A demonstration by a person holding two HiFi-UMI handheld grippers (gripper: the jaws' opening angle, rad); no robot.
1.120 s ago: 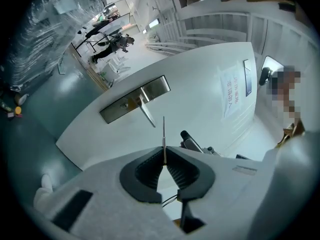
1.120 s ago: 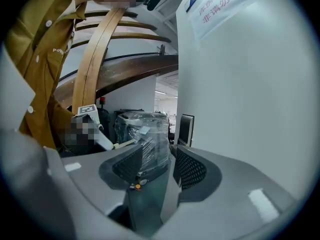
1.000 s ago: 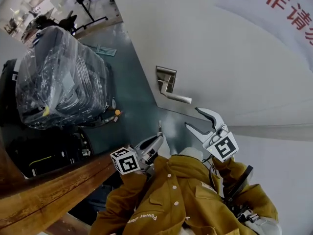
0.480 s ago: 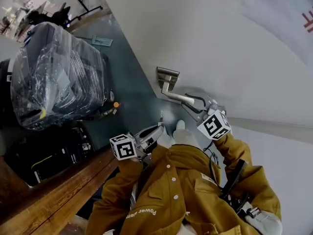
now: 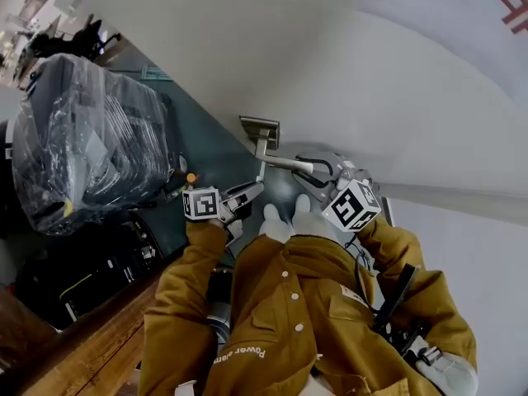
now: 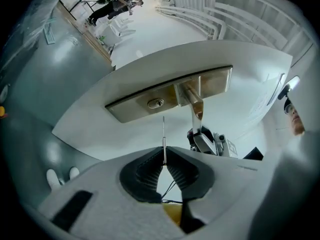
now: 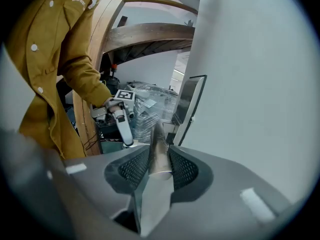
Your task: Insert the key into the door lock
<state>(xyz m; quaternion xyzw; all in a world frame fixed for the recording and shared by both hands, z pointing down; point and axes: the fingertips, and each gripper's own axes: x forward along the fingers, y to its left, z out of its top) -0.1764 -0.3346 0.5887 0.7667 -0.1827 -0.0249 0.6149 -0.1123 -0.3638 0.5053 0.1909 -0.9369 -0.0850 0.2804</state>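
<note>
On the white door [image 5: 396, 97] sits a brass lock plate [image 6: 125, 109] with its keyhole [image 6: 156, 103] and a lever handle [image 5: 285, 162]. My left gripper [image 6: 163, 156] is shut on a thin key [image 6: 163, 131]. The blade points up at the keyhole and its tip stops a little short of the plate. In the head view the left gripper [image 5: 252, 190] sits just below the lever. My right gripper [image 7: 159, 159] is closing its jaws on the lever's free end [image 7: 156, 144], and both pads touch the metal. The right gripper [image 5: 312, 176] also shows in the head view.
A dark bundle wrapped in clear plastic [image 5: 82, 139] stands on the floor to the left of the door. A wooden rail [image 5: 82, 349] runs along the lower left. The person's mustard jacket [image 5: 280, 304] and white shoes [image 5: 289, 219] fill the lower middle.
The right gripper went from wide open beside the lever to closed around its end. The left gripper carried the key up and left, towards the lock plate.
</note>
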